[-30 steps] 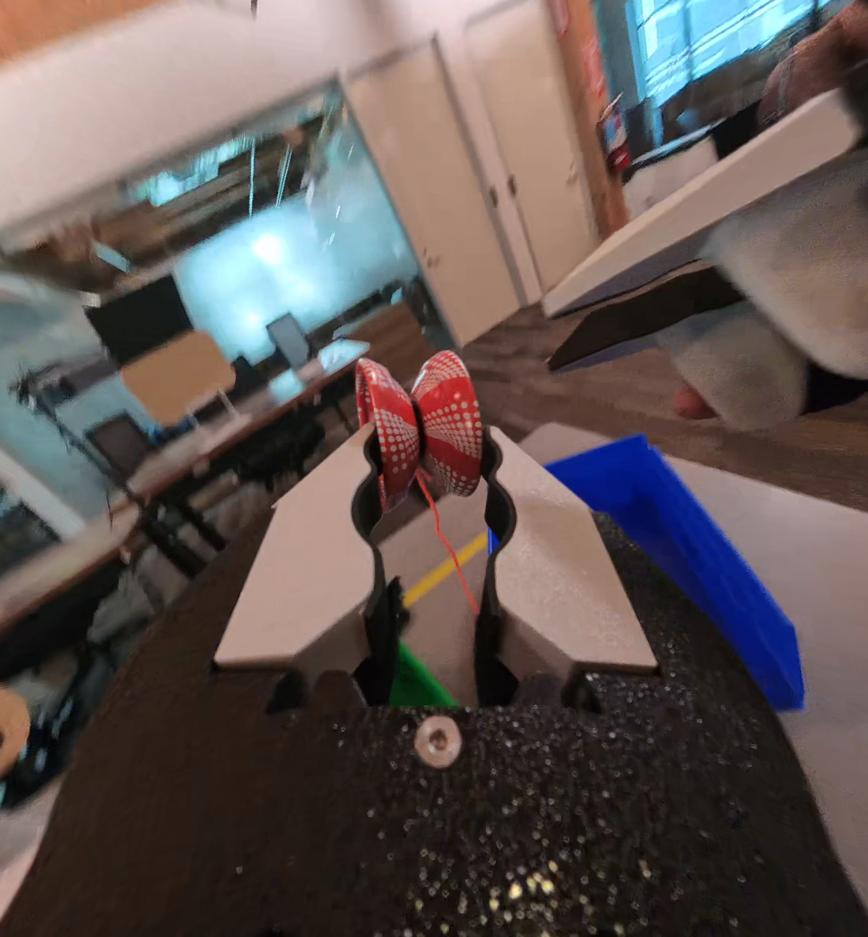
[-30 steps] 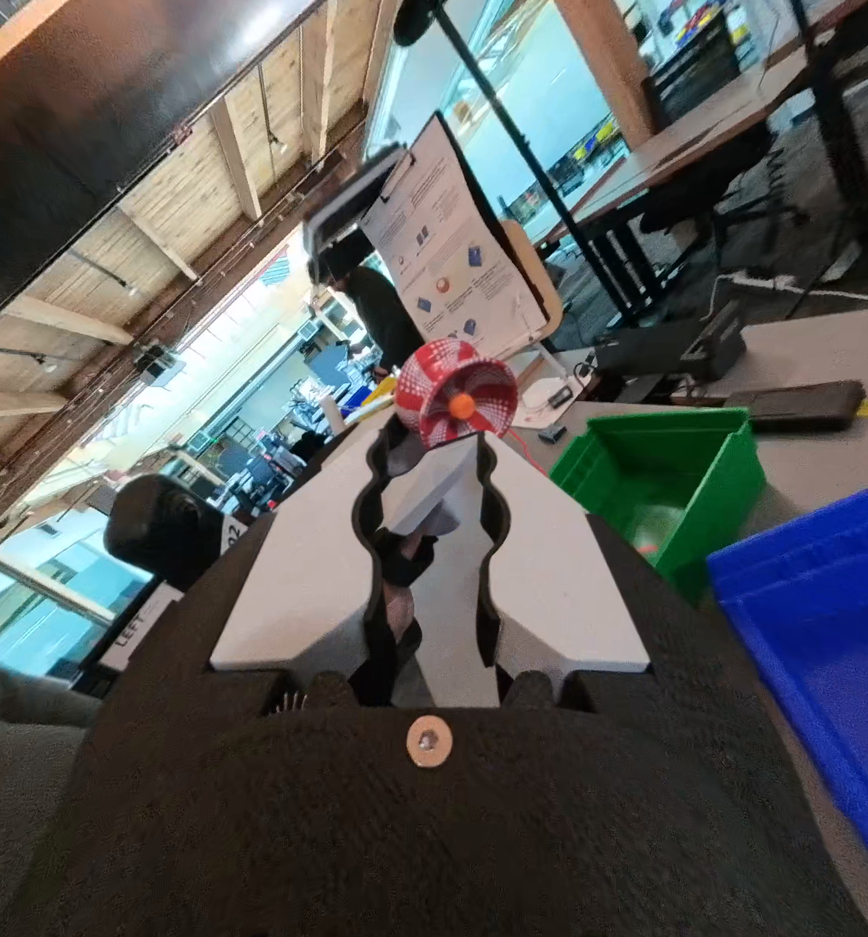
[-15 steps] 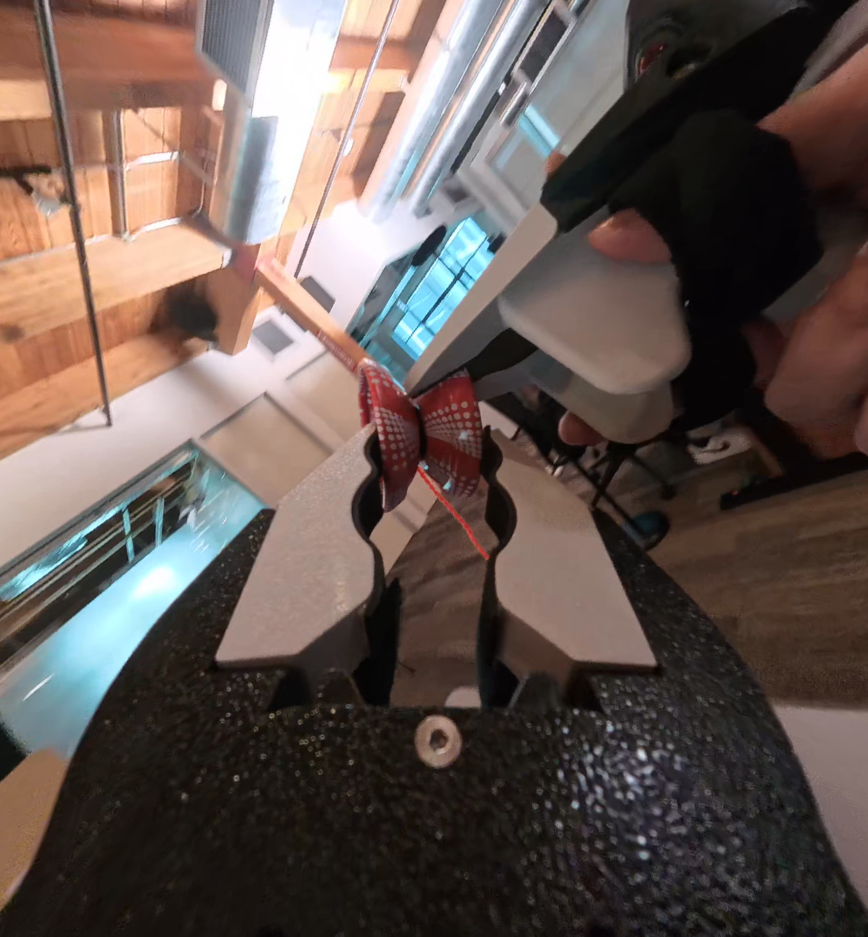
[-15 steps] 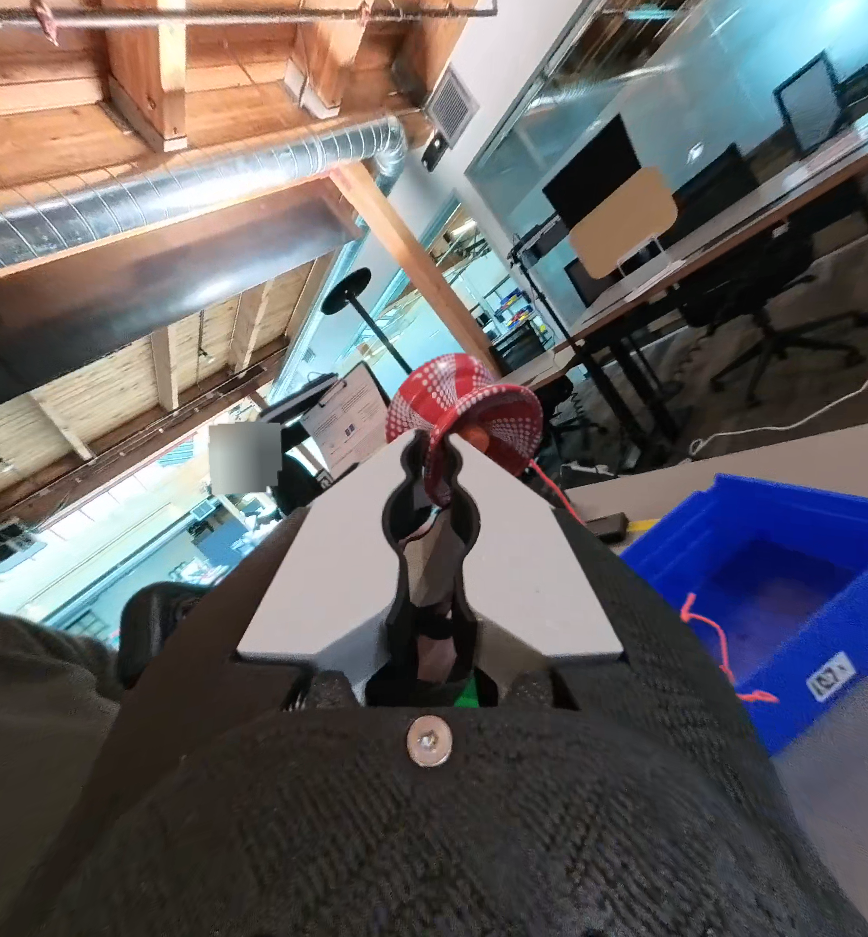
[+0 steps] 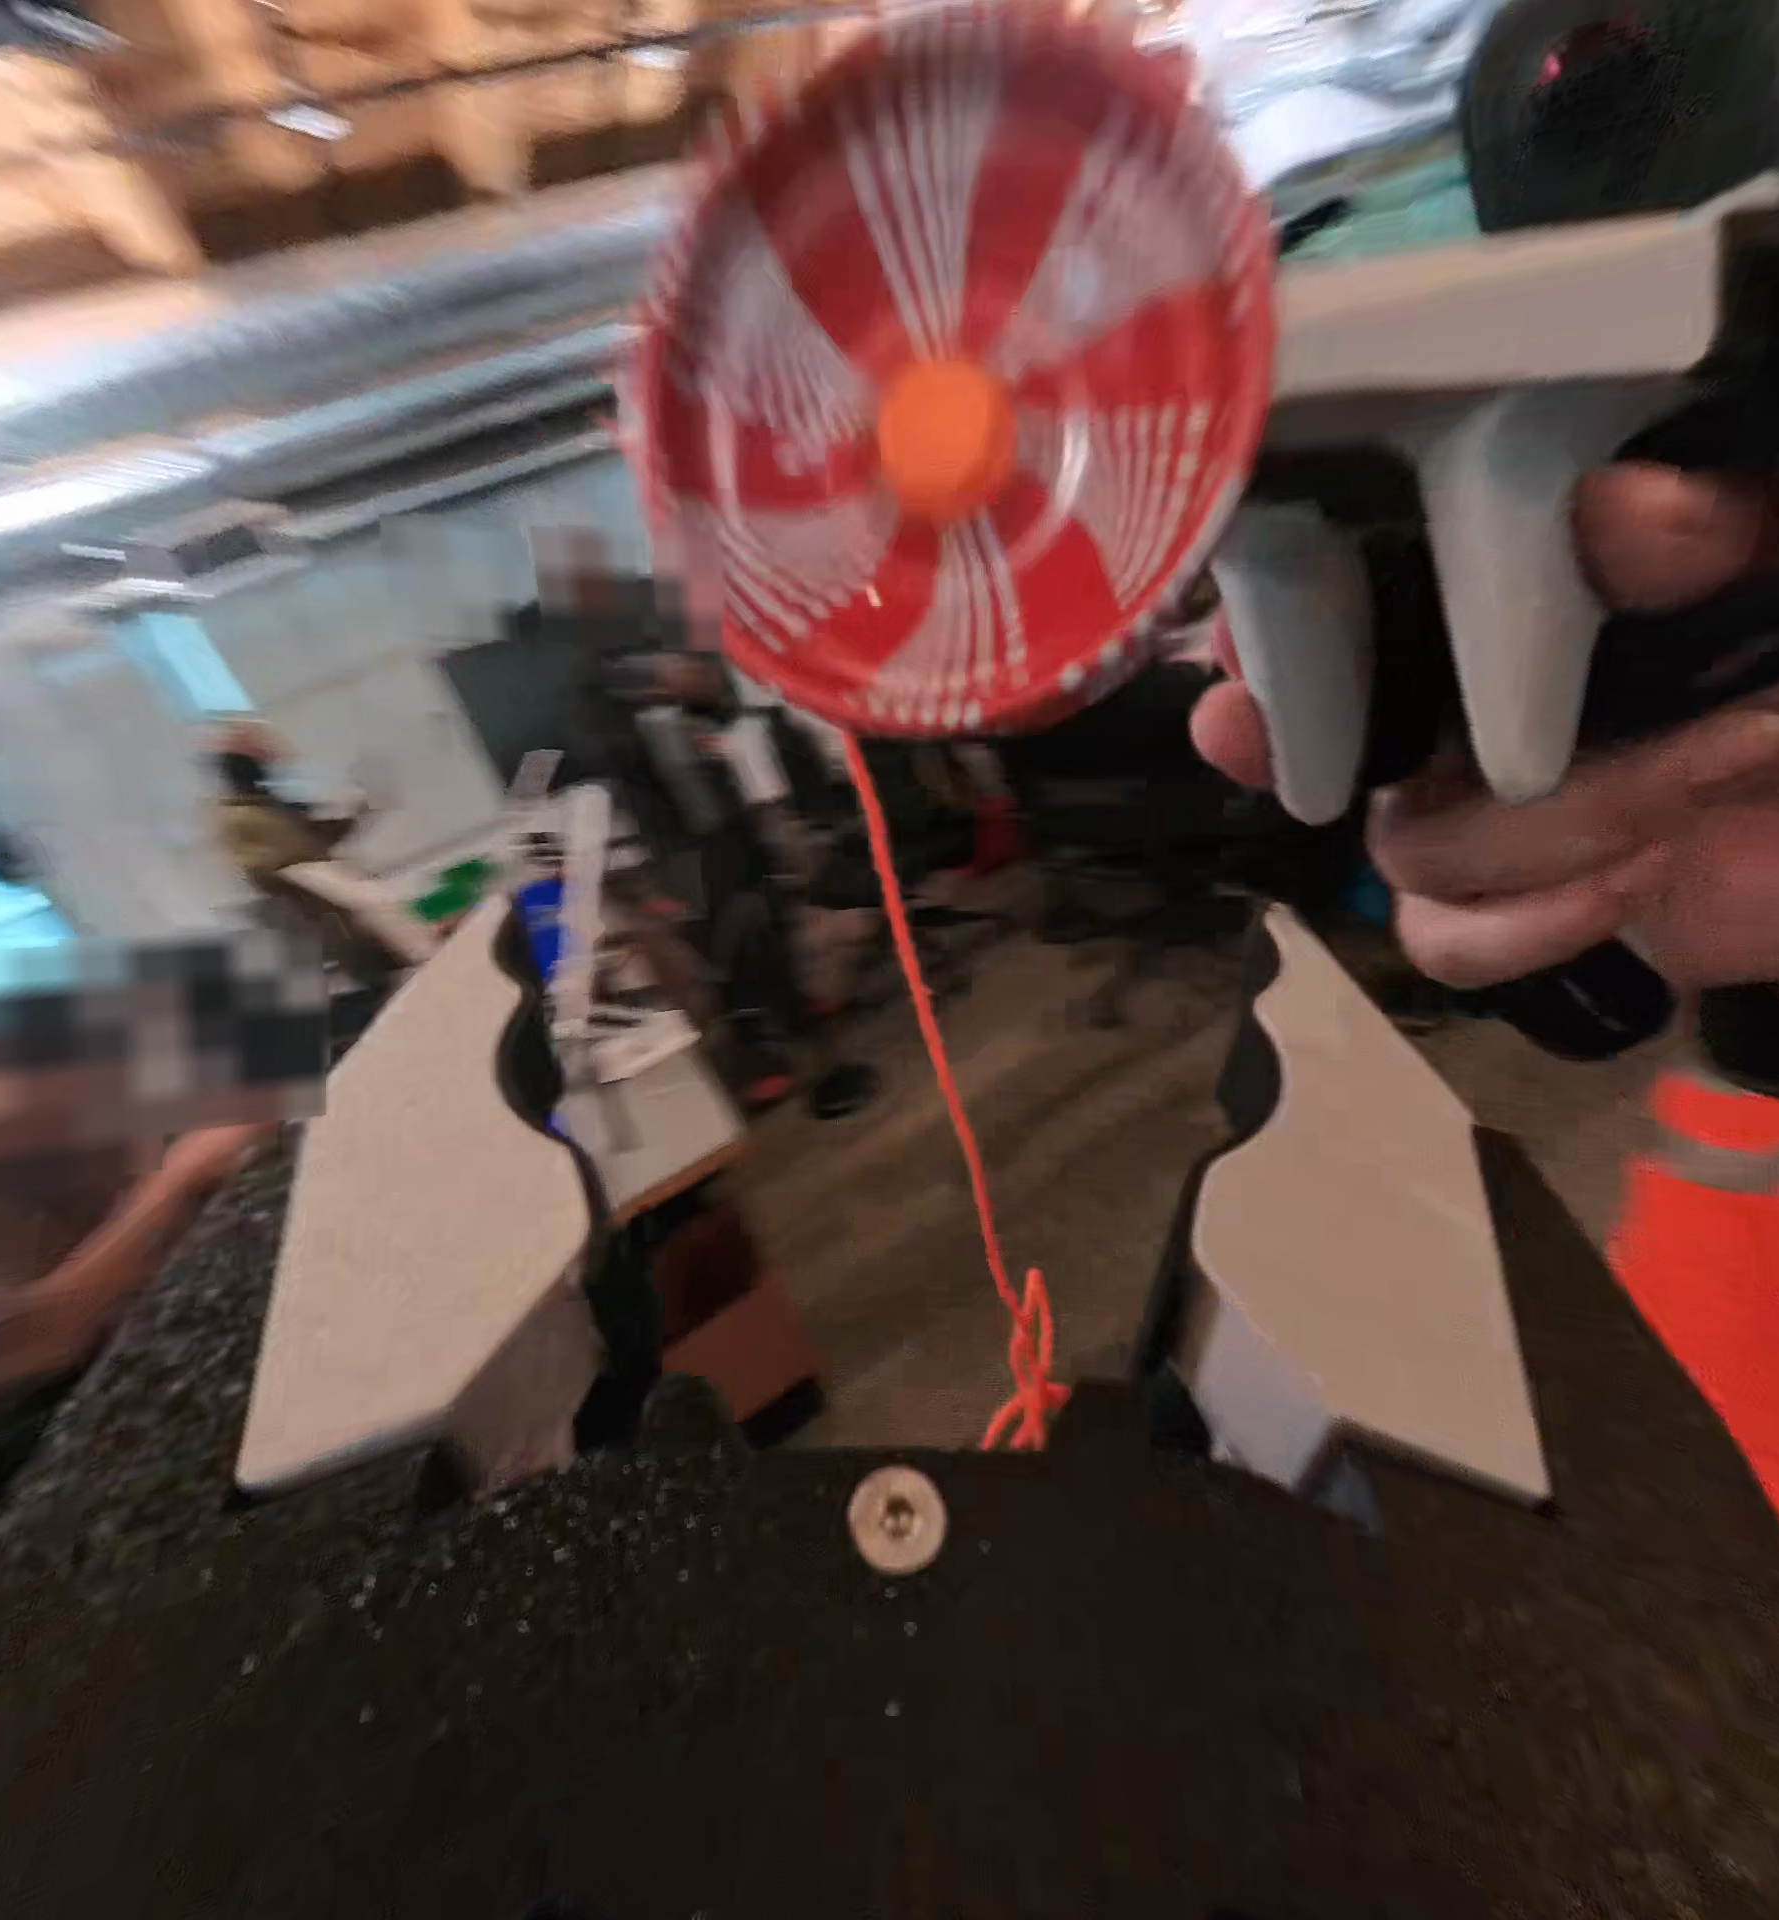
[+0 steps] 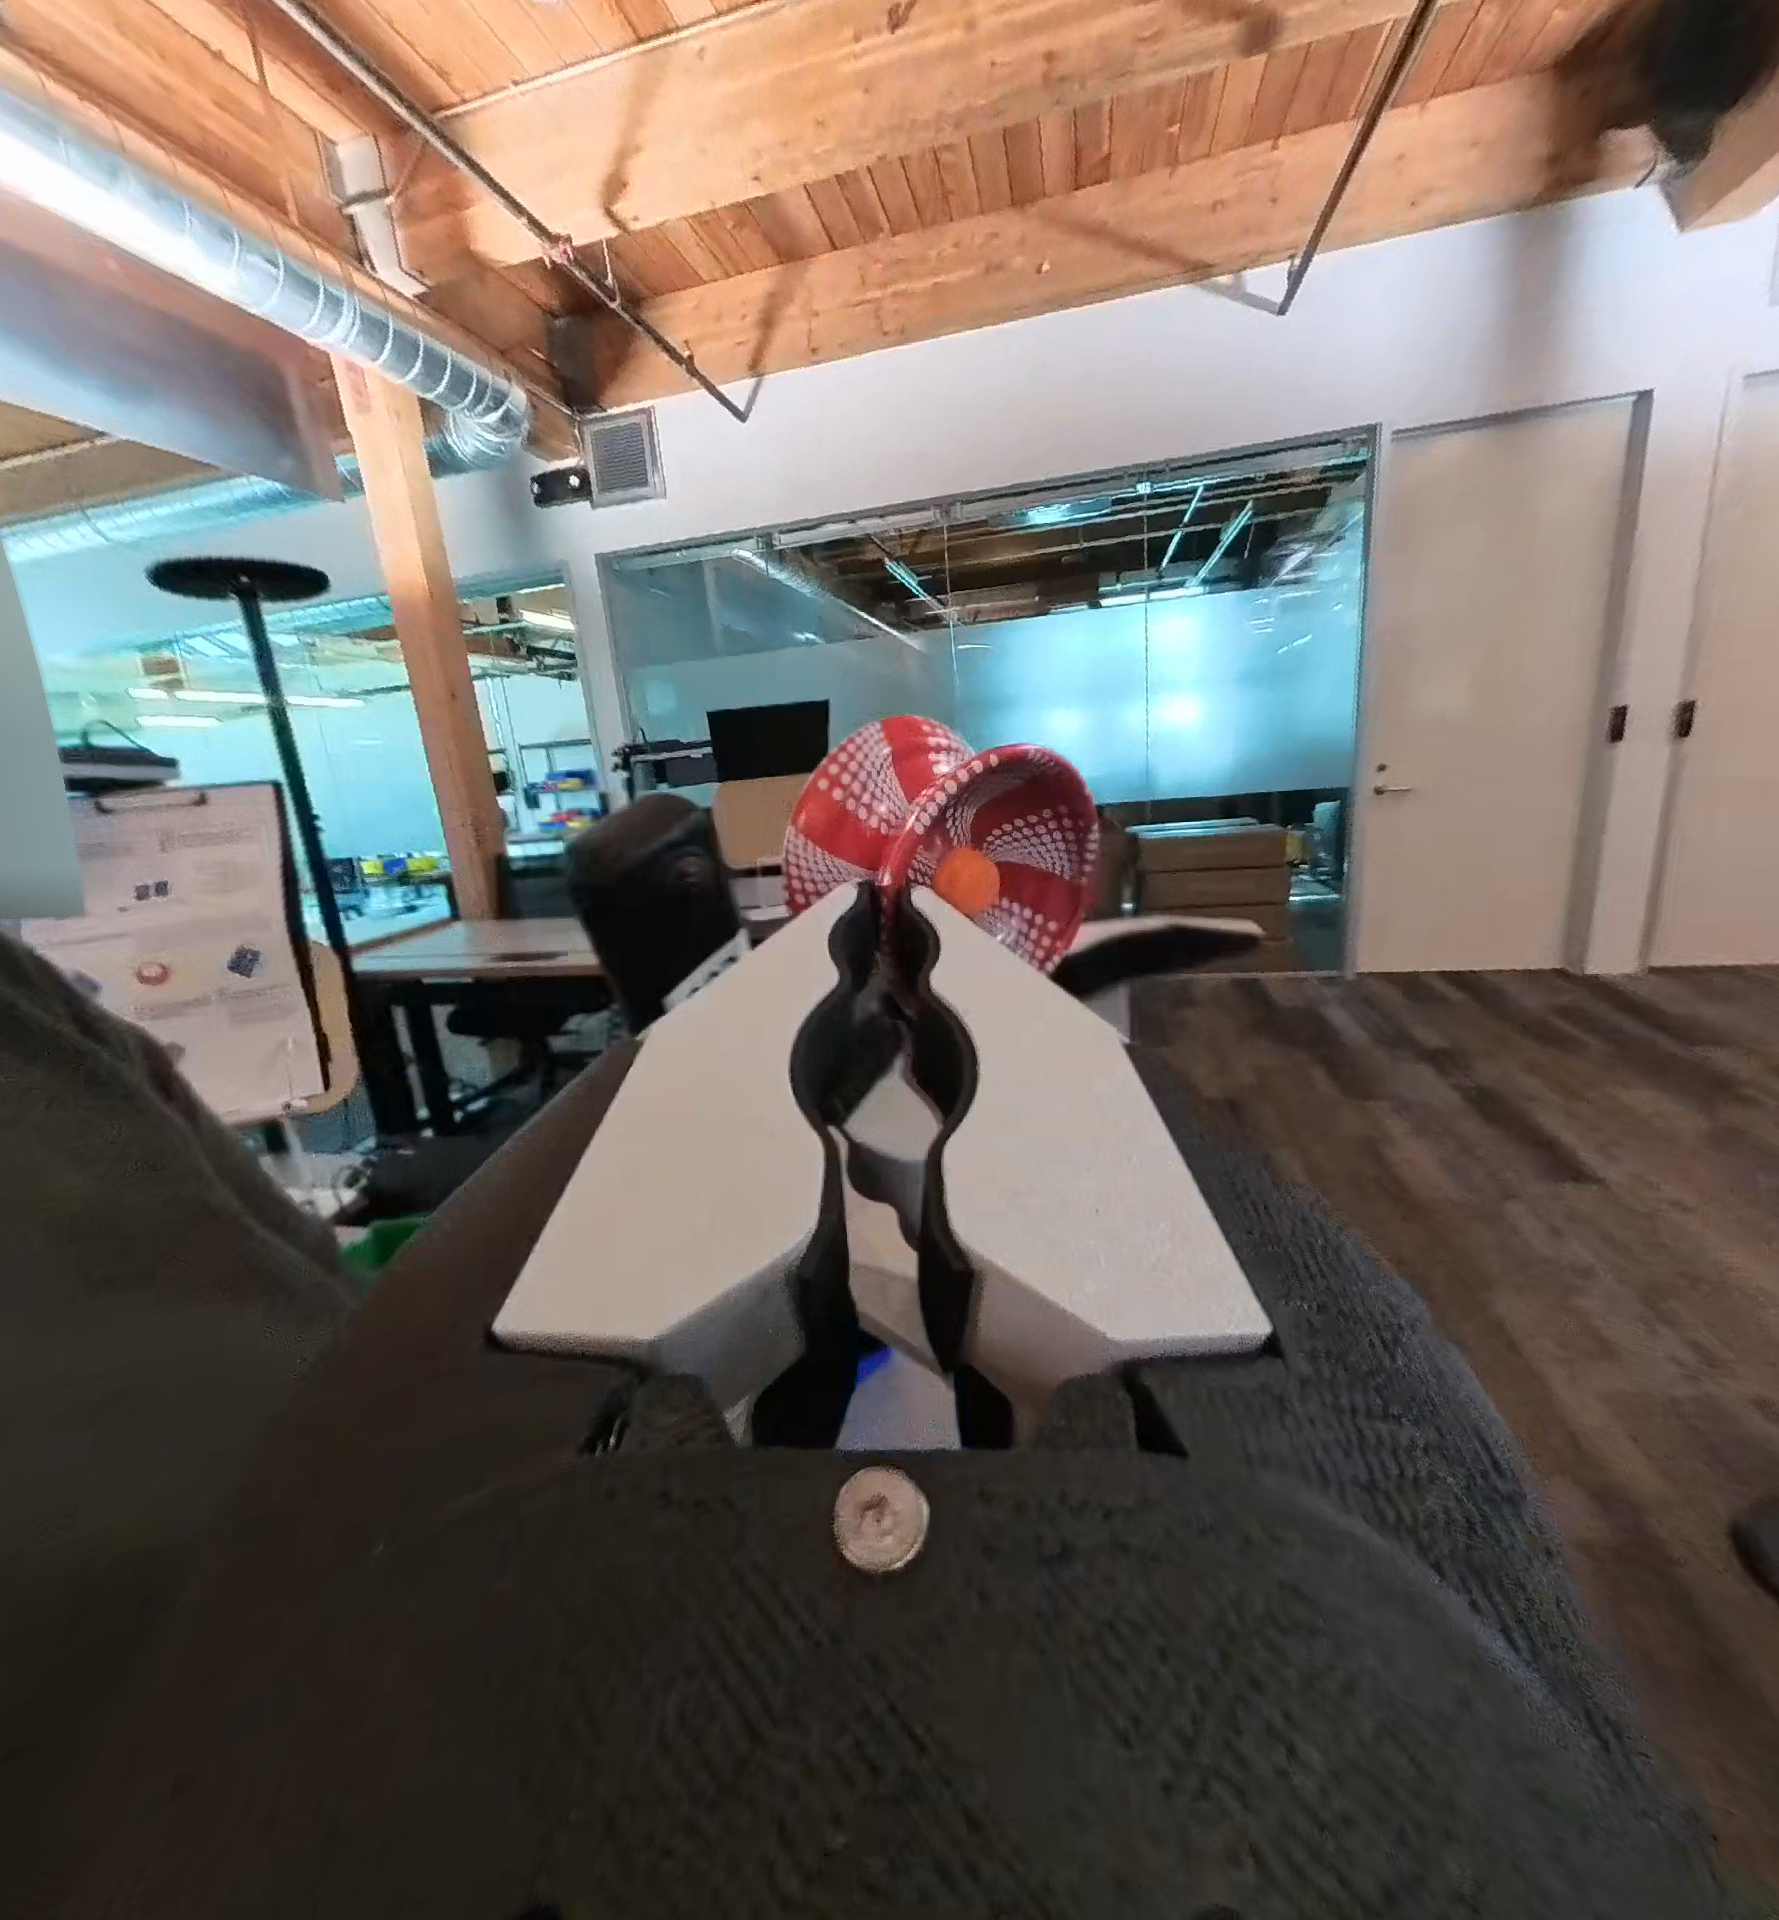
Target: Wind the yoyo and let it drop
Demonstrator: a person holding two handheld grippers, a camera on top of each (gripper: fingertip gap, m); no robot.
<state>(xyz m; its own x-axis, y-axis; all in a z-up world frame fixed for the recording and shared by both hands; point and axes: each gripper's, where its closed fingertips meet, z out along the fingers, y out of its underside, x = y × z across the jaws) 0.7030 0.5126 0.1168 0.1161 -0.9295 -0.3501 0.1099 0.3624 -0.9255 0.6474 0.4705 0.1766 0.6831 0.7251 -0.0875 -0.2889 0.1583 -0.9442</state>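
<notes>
right tongs (image 6: 890,909) pinch the yoyo (image 6: 942,847) by its rim, axle crosswise, while left tongs (image 5: 890,997) gape wide below it, empty, string (image 5: 942,1081) trailing between them.

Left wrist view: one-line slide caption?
Left tongs open; red-and-white yoyo pinched by right tongs, orange string trailing down.

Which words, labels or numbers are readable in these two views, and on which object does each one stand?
Sheet on the clipboard stand at left, right wrist view: small print and pictures, too small to read.
Yoyo: dots and stripes only, no writing.
Left wrist view: too blurred, no text can be made out.
</notes>
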